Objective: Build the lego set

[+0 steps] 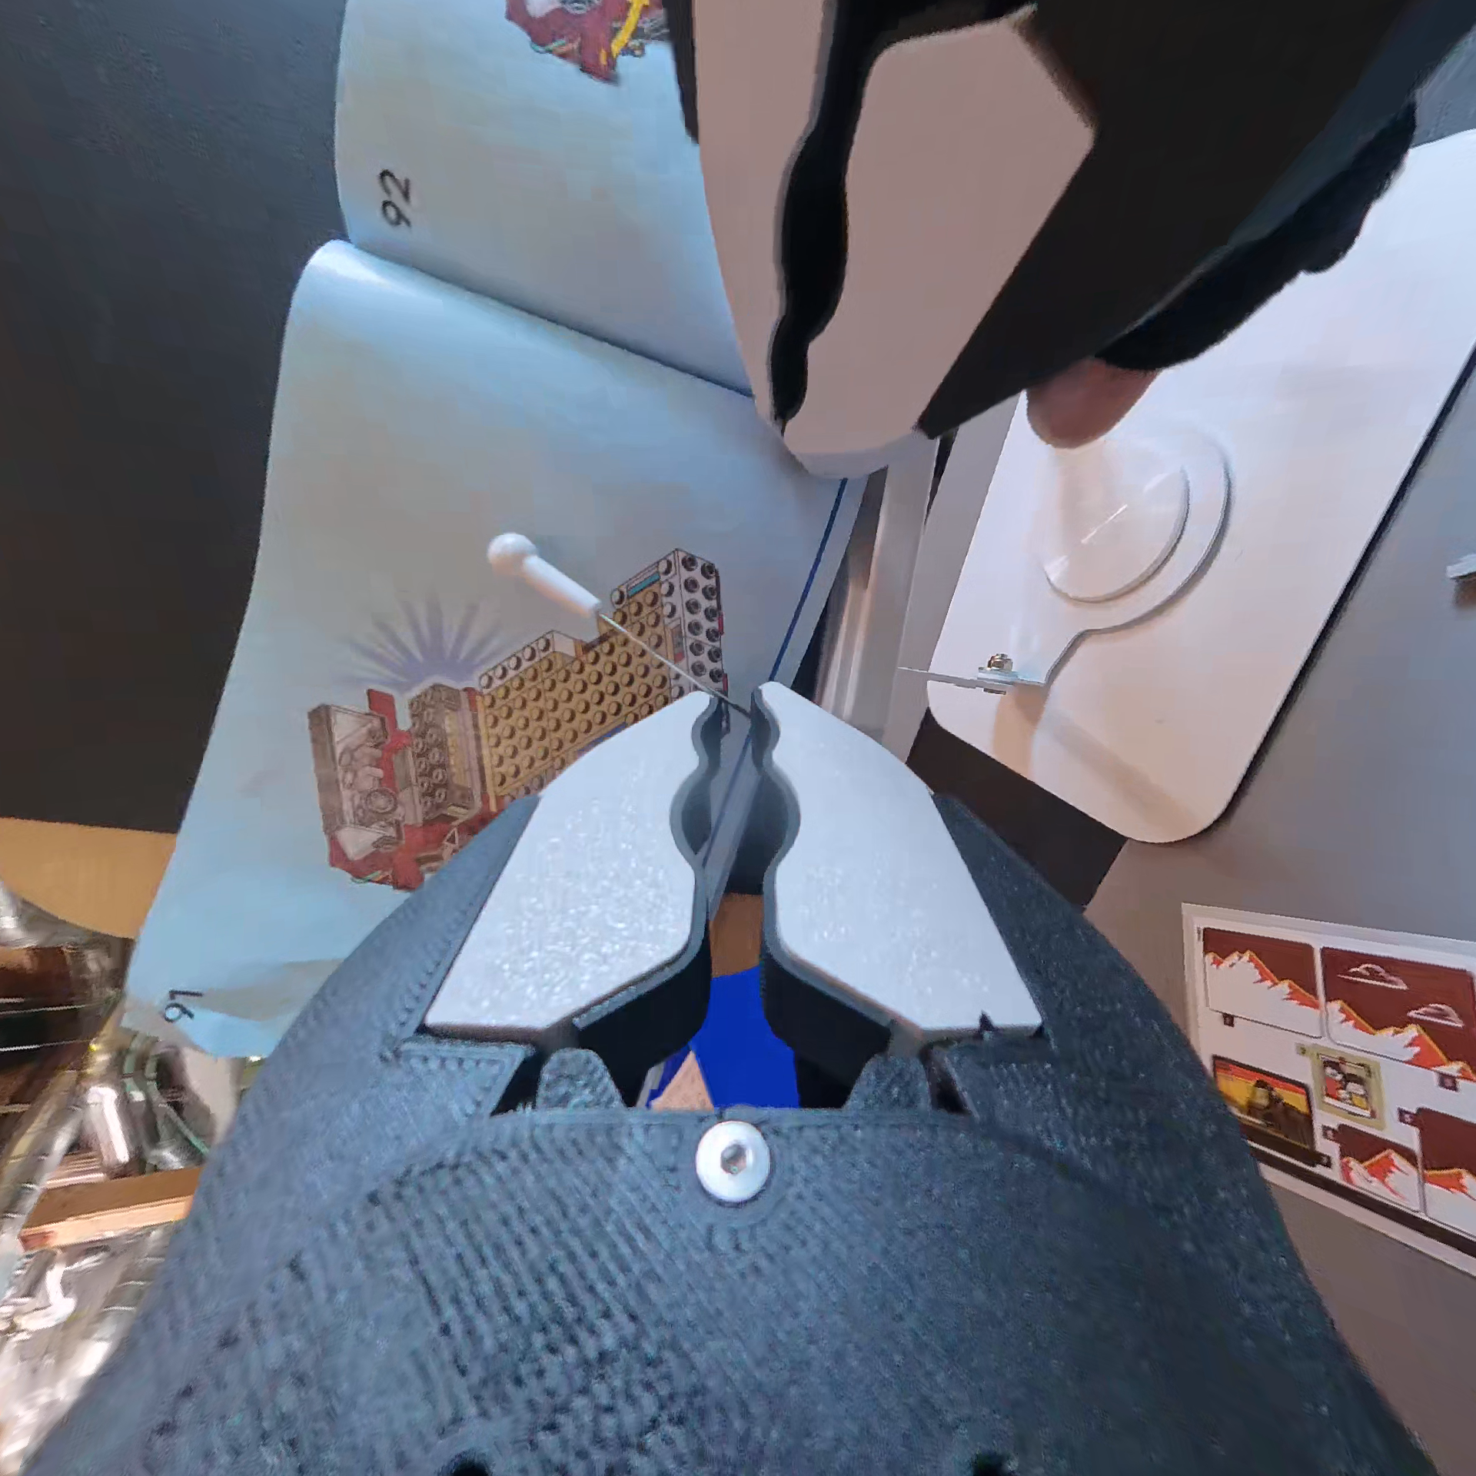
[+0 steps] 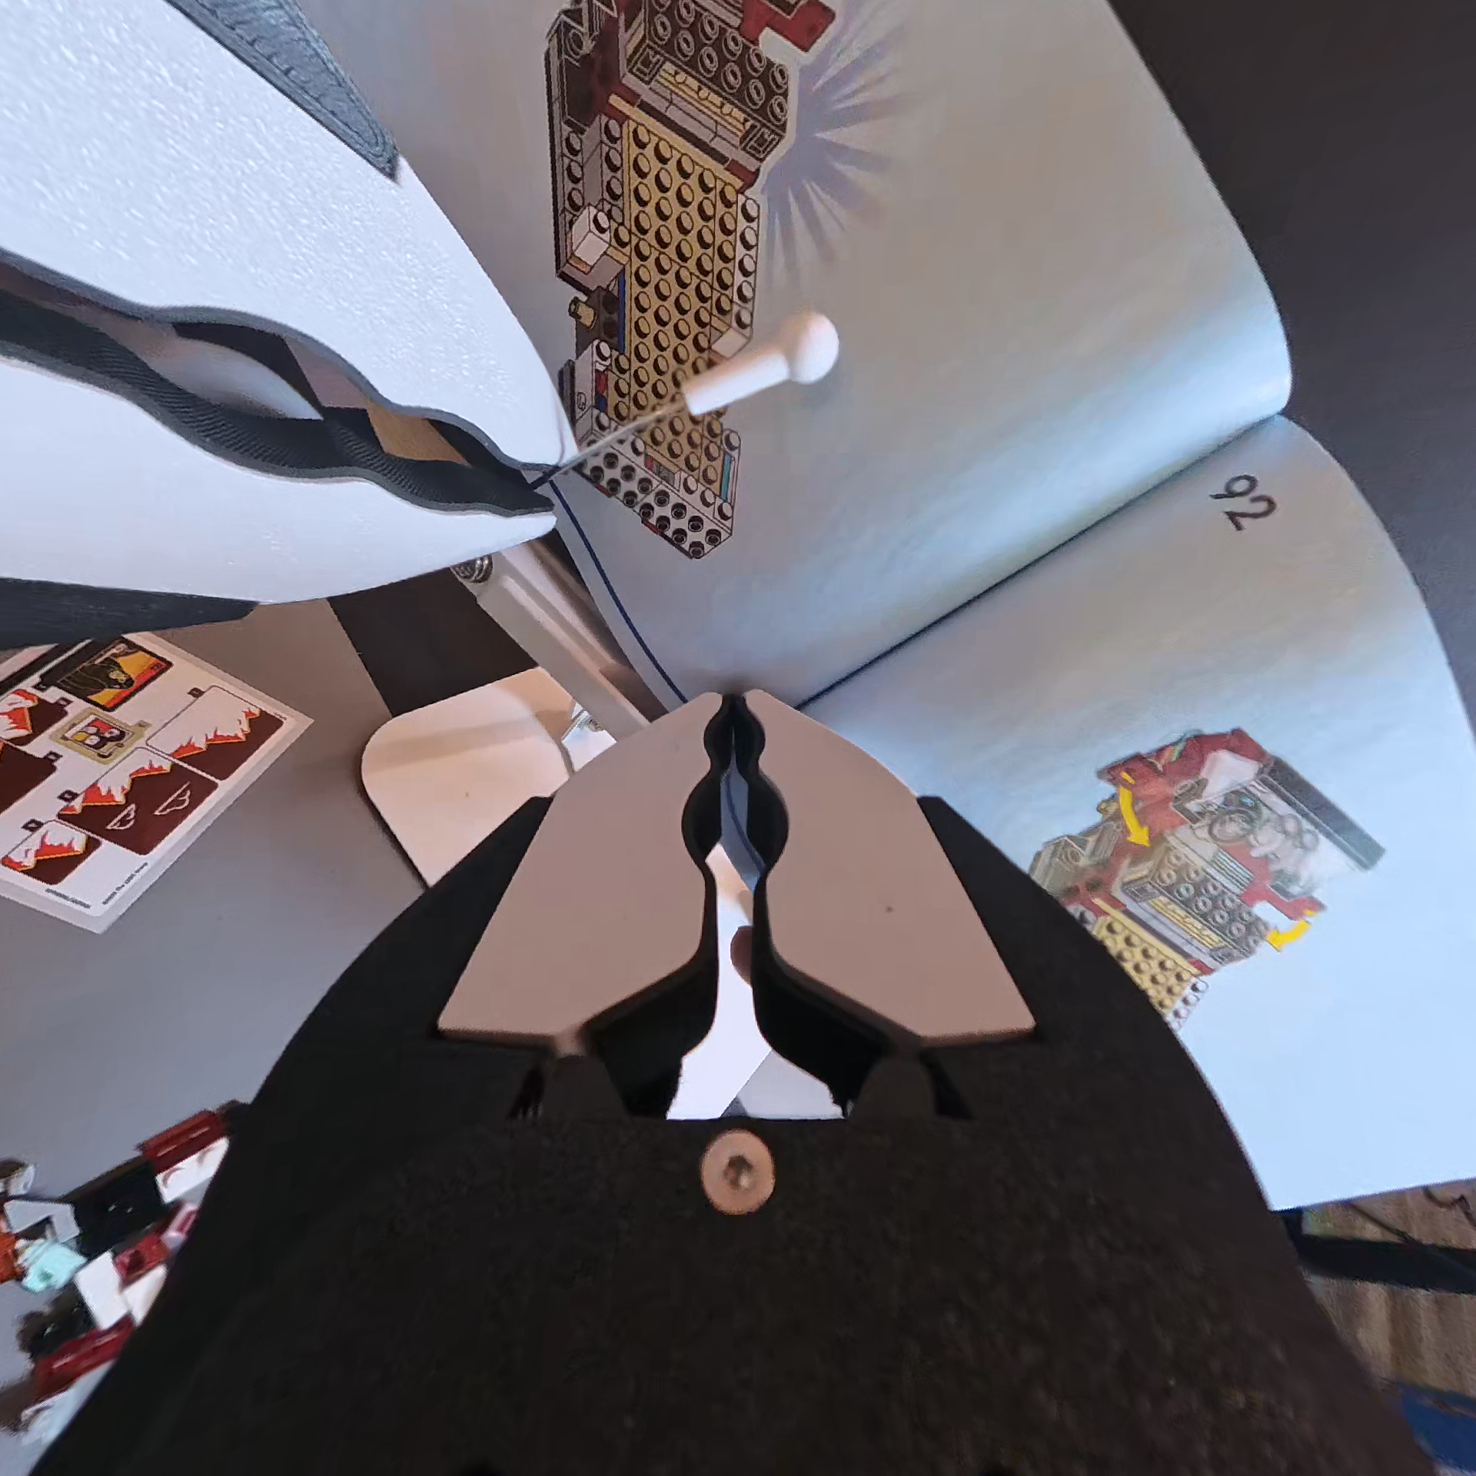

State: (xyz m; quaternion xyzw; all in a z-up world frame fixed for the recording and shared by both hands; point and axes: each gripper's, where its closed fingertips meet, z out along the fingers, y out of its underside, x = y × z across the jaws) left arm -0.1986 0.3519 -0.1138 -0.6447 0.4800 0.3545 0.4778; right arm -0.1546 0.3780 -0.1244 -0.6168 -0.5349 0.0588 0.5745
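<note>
An open instruction booklet [image 1: 447,447] with brick drawings curves up in front of both grippers. My left gripper [image 1: 736,703] is shut on the blue-lined edge of its page, which runs down between the fingers. The thin metal shaft of a white-handled pin [image 1: 543,571] ends at the same fingertips. In the right wrist view the pin [image 2: 767,359] sticks out from the left gripper [image 2: 547,483] over the page. My right gripper [image 2: 731,703] is shut on the same page edge of the booklet [image 2: 998,447], lower down. It also shows in the left wrist view [image 1: 787,423], at the top.
A sticker sheet [image 1: 1342,1062] lies on the grey table [image 1: 1358,799]; it also shows in the right wrist view [image 2: 120,783]. A white plate with a round cut-out and a metal bracket [image 1: 1158,599] stands behind the booklet. Loose bricks [image 2: 80,1246] lie at lower left. One gripper's finger ends stand about 6 centimeters off the other's.
</note>
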